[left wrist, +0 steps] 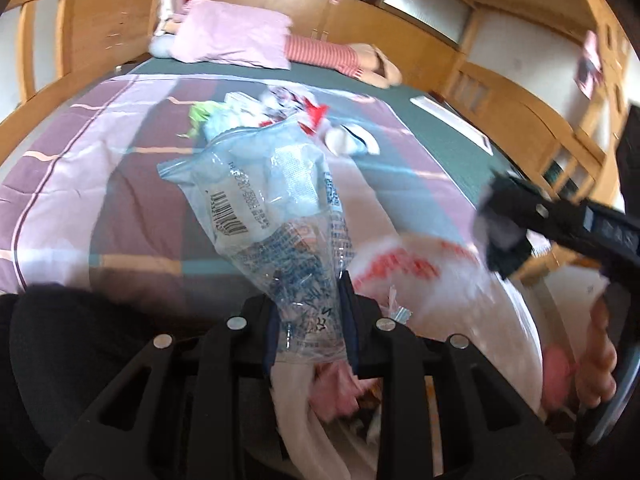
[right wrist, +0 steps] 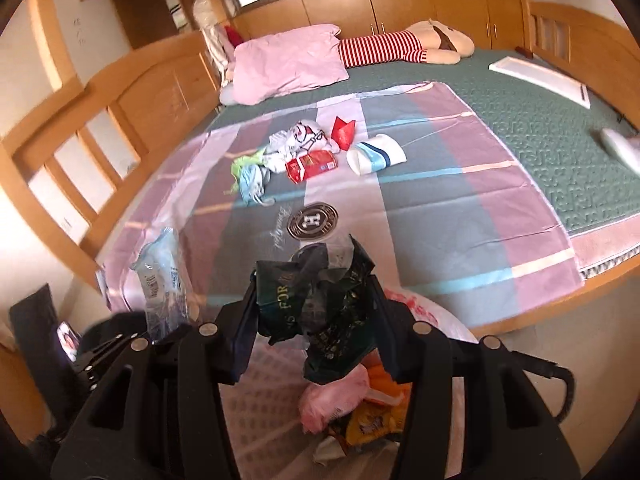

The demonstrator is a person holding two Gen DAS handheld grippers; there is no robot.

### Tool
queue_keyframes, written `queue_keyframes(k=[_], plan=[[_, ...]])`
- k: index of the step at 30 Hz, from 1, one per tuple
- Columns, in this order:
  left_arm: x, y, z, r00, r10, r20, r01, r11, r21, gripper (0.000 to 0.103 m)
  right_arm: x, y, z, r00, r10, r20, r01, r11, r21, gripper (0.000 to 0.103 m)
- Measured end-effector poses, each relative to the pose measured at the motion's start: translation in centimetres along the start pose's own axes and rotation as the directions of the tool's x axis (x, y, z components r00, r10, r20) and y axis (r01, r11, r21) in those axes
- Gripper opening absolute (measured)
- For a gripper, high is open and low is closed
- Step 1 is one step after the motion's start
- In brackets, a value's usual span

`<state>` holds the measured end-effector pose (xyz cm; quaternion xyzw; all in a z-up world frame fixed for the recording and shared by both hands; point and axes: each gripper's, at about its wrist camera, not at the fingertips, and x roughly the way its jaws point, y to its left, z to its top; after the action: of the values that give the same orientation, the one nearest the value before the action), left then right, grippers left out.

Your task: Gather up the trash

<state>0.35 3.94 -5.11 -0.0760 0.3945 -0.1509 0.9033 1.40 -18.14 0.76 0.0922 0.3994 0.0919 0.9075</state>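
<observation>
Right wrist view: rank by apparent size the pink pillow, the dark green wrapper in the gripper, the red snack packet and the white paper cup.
1. pink pillow
2. dark green wrapper, enlarged by nearness to the camera, so its rank against the pillow is unsure
3. red snack packet and white paper cup look alike

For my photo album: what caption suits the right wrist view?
Right tongs grip a dark green wrapper above a white trash bag, more litter waiting on the bed.

Clear glossy plastic bag (left wrist: 276, 216) is crinkling; dark shiny foil wrapper (right wrist: 320, 312) is creasing. Matt black plastic fingers (left wrist: 348, 320) are gripping. Smooth cloth sheet (right wrist: 440, 208) is lying matt, varnished wood headboard (right wrist: 400, 8) gleaming at twelve o'clock.
</observation>
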Motion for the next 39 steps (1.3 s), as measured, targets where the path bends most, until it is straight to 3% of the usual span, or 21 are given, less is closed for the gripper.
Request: queue_keyframes(k=[2,5,8,10,12,16,20,22,24,26,28,30,39], plan=[[-0.2,-0.4,-0.5,1.000,-0.005,0.004,0.005,1.000,0.026,0.027,0.0,-0.1,-0.5,1.000,-0.018,-0.016,0.018,1.000,-0.016,0.051],[0.1,-0.1,-0.3,1.000,-0.009,0.003,0.009,1.000,0.010,0.027,1.9,-1.1,-2.0,0.989,-0.073,-0.127,0.071,0.997,-0.017,0.052],[0.3,0.0,-0.3,1.000,-0.010,-0.003,0.010,1.000,-0.003,0.027,3.8,-2.2,-4.2,0.965,-0.114,-0.236,0.111,0.993,-0.025,0.061],[0.4,-0.2,-0.5,1.000,-0.013,-0.011,0.013,1.000,0.002,0.027,3.9,-2.9,-4.9,0.961,-0.106,-0.254,0.109,0.994,-0.002,0.071],[0.7,-0.5,-0.6,0.999,-0.021,-0.024,0.021,1.000,0.009,0.027,3.1,-3.7,-4.7,0.969,-0.108,-0.222,0.120,0.992,0.043,0.078],[1.3,-1.5,-0.8,0.997,-0.059,-0.049,0.062,0.997,0.054,0.027,-0.5,-5.5,-2.5,0.995,-0.079,-0.054,0.088,0.979,0.186,0.080],[1.9,-3.7,-1.6,0.982,-0.159,-0.097,0.173,0.973,0.150,0.027,-4.3,-7.0,-1.5,0.985,-0.096,0.142,0.049,0.952,0.301,0.087],[2.4,-5.3,-2.5,0.963,-0.223,-0.151,0.252,0.944,0.212,0.029,-5.1,-7.5,-1.3,0.978,-0.104,0.183,0.040,0.945,0.325,0.087],[2.8,-7.0,-3.4,0.948,-0.250,-0.195,0.298,0.913,0.279,0.033,-5.4,-7.8,-1.3,0.975,-0.108,0.195,0.038,0.942,0.333,0.087],[2.8,-7.9,-3.9,0.949,-0.242,-0.203,0.299,0.898,0.324,0.046,-5.3,-7.9,-1.3,0.975,-0.111,0.193,0.041,0.942,0.334,0.088],[2.6,-8.5,-4.2,0.952,-0.238,-0.190,0.293,0.888,0.354,0.070,-5.1,-7.8,-1.4,0.976,-0.107,0.189,0.038,0.941,0.335,0.088],[2.1,-8.2,-3.8,0.958,-0.241,-0.158,0.283,0.891,0.355,0.083,-5.0,-7.9,-1.6,0.977,-0.102,0.187,0.033,0.940,0.339,0.088],[1.7,-6.3,-2.9,0.983,-0.175,-0.060,0.185,0.943,0.277,0.090,-4.5,-7.9,-1.6,0.981,-0.094,0.172,0.031,0.940,0.341,0.088]])
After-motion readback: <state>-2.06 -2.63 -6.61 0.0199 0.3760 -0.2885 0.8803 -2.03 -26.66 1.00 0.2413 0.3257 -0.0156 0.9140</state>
